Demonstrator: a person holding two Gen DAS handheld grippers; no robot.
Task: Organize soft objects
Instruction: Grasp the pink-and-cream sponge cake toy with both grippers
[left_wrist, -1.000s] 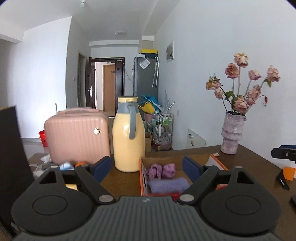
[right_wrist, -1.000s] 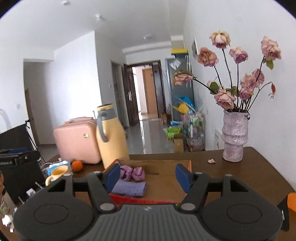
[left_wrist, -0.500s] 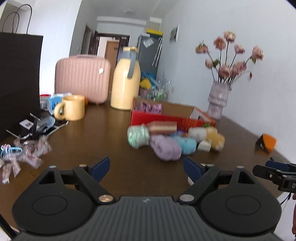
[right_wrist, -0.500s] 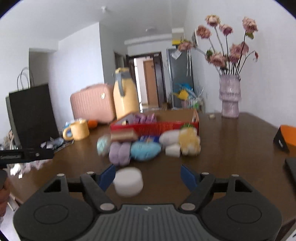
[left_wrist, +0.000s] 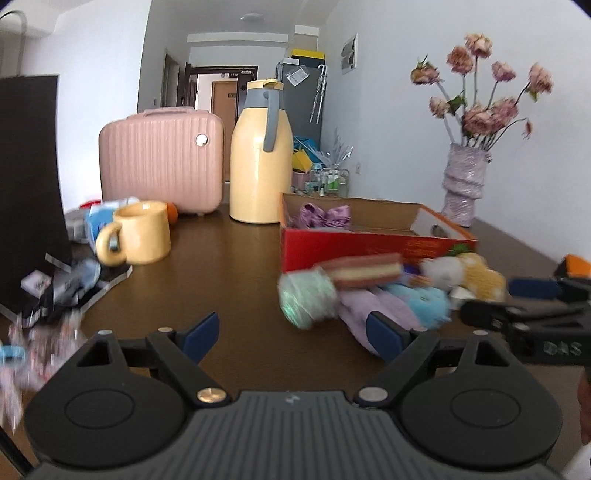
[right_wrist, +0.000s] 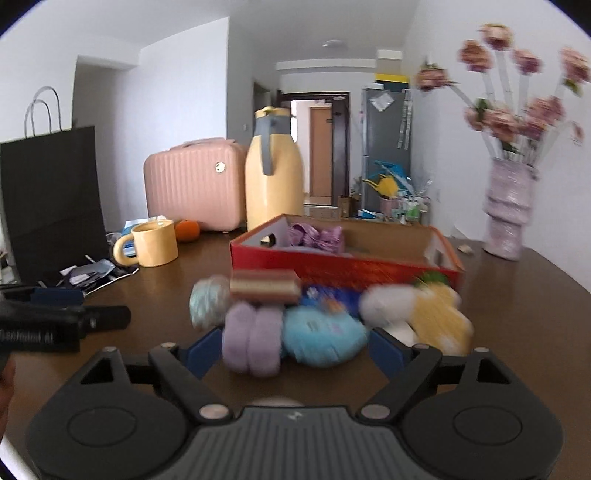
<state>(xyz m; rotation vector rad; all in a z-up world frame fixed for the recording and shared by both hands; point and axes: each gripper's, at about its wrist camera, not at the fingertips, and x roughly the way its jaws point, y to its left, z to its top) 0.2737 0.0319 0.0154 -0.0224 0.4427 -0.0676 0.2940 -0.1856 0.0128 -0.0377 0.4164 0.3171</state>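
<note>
Both grippers low at the soft pile, nothing grasped yet.
Right gripper jaws opening, lilac roll and blue ball just ahead at lower centre; left gripper jaws released, empty. Pile sits on bench against the red box mid-frame, likely its destination.

A dark wooden table with a glossy sheen holds fuzzy yarn balls, a red cardboard box, a smooth glazed yellow mug, a ribbed pink plastic case and a matt black paper bag
</note>
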